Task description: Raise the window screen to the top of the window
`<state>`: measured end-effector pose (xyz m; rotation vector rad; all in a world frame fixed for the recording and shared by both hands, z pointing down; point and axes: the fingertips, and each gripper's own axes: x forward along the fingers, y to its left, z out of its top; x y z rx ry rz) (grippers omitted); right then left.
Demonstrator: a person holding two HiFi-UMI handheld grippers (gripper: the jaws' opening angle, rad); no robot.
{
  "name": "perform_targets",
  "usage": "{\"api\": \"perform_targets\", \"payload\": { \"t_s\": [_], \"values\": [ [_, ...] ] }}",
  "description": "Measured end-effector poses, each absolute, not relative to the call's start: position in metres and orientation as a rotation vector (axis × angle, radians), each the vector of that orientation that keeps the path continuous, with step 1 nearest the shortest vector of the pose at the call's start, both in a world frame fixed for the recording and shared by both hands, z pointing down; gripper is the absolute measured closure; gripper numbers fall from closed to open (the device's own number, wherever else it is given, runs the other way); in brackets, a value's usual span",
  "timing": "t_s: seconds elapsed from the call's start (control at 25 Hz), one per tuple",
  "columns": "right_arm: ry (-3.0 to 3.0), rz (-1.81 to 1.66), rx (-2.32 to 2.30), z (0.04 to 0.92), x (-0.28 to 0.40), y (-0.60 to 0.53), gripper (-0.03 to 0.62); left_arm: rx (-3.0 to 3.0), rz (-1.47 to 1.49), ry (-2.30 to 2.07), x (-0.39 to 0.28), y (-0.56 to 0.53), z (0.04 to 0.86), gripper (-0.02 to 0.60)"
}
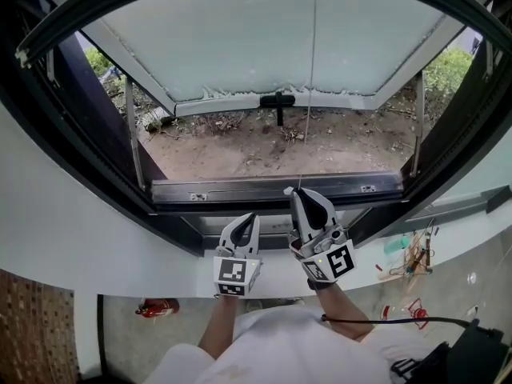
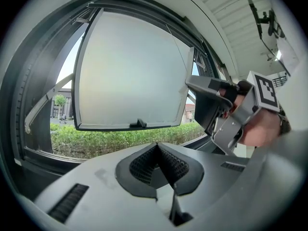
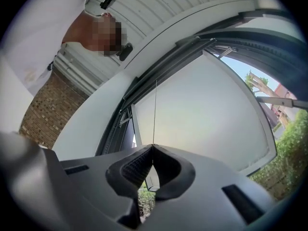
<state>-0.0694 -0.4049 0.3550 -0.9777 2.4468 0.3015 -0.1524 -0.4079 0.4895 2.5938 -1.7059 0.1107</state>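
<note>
Right gripper (image 3: 153, 146): my fingers are pinched tight on the thin pull cord (image 3: 155, 114), nothing else between them. From my fingertips the cord runs taut and straight up to the upper frame (image 3: 161, 66).

Left gripper (image 2: 157, 146): fingers together and empty, held level just beside the right, apart from the cord.

Window screen: no mesh can be made out across the opening beyond my fingertips. I judge it sits rolled up at or near the cord's far end, above my right fingers. The open sash (image 1: 272, 38) lies farther out.

Step in hand, as I judge it: guiding the screen upward by its cord.

Next move calls for a firm pinch, the cord kept straight, and release only once the screen is seated at the top.
</note>
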Motion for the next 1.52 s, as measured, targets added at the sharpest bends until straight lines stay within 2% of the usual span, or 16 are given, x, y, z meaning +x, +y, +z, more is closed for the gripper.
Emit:
{"api": "perform_targets", "payload": {
  "t_s": [0.28,0.52,1.08,1.28,1.52],
  "values": [
    [2.393,0.355,-0.884,0.31,-0.066,-0.401,0.591,2.599,0.095,-1.694,-0.149,-0.412,0.489,0.58],
    [2.373,0.186,-0.74,0.292,-0.071,-0.415,0.591,2.611,0.091,-1.692,-0.145,-0.413,0.485,0.58],
    [2.282,0.402,-0.65,0.194,-0.058,-0.408,0.591,2.606,0.083,-1.703,-0.148,-0.417,0.481,0.58],
    [2.328,0.373,-0.743,0.189,-0.059,-0.422,0.591,2.604,0.088,-1.704,-0.148,-0.418,0.482,0.58],
    [2.196,0.357,-0.595,0.191,-0.052,-0.396,0.591,2.603,0.077,-1.709,-0.15,-0.418,0.479,0.58]
  ]
}}
